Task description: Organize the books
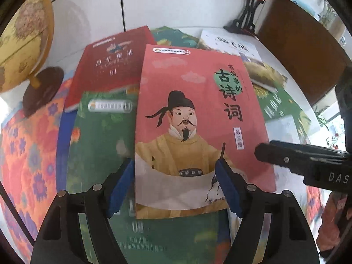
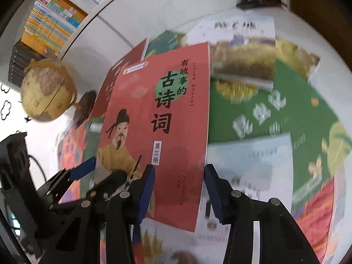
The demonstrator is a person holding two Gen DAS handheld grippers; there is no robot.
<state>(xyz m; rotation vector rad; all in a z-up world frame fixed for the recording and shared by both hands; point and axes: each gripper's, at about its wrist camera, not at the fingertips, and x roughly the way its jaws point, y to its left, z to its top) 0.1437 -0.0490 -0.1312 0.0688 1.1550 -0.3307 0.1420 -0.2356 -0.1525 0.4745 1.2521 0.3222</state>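
Nearest, the left tongs [image 1: 176, 182], clenched on the lower part of the pink book [image 1: 198, 110]: left blue pad at the book's left edge, right pad laid over the front cover. Beside them, the right tongs [image 2: 179, 193], straddling the same book's lower right edge, one pad over the cover and the other just beside the edge; cannot tell whether those pads press or stand released. Pink book upright-tilted and sharp, raised above the blurred spread of other books, with a painted bearded figure in a yellow robe on the cover.

Under and behind it, lying flat on the tabletop [image 2: 297, 33]: a green book [image 1: 99, 143] at the left, a flowered orange cover [image 1: 28, 143] further left, a red book [image 1: 110, 66] overlapping the green one's far end, a white book [image 1: 231, 46] at the far right resting on another green book [image 2: 264, 110].

Further off, a yellow globe [image 1: 24, 44] on a dark round foot at the left, and a black stand with red flowers [image 1: 250, 11] at the back. Farthest, a shelf of book spines [image 2: 50, 28].
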